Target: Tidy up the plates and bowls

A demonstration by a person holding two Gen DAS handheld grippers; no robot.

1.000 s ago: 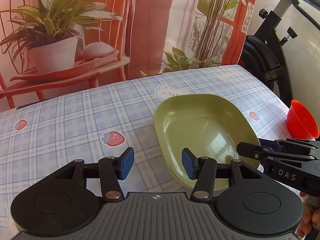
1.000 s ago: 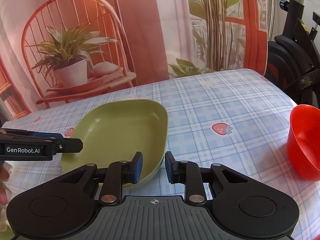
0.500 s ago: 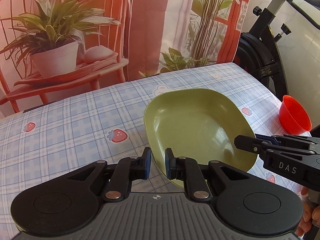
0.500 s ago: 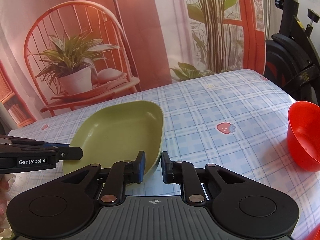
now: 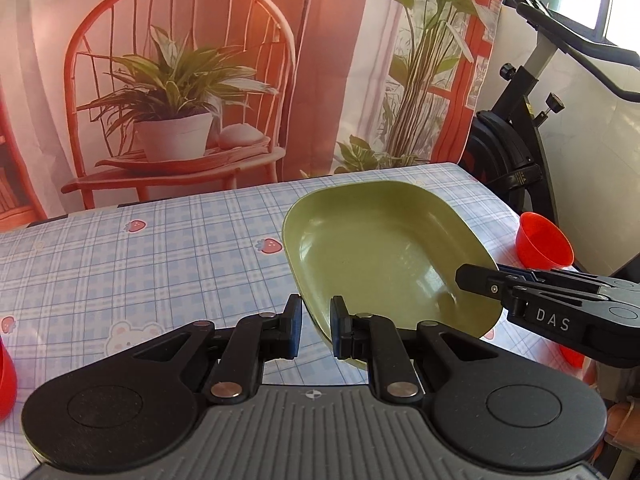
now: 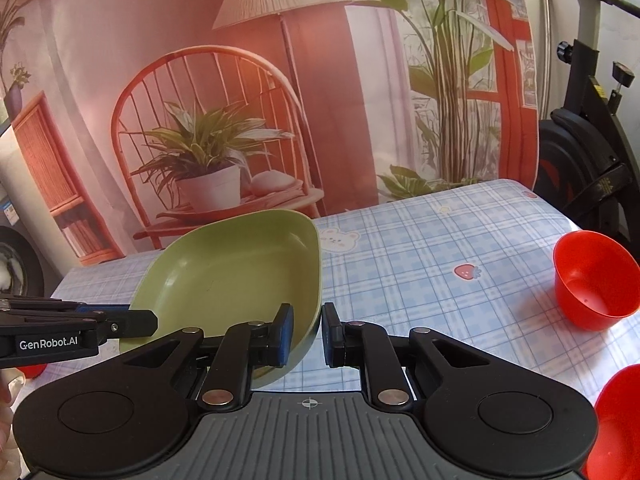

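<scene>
Green dish (image 5: 384,248) gripped at opposite rims by left tongs (image 5: 316,330) marked "GenRobot.AI" and right tongs (image 6: 306,332) marked "DAS", near rim hidden.

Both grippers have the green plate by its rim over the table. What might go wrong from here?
Each gripper, left and right, pinches only the thin rim of the green plate, so it may slip or tilt if the hands drift apart. The red bowl stands close enough to be knocked.

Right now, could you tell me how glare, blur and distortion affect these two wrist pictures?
Left wrist view: sharp, fisheye-curved edges, a soft sheen inside the green plate, the window blown out. Right wrist view: equally sharp, sunlight glaring off the tablecloth beside the red bowl.
</scene>
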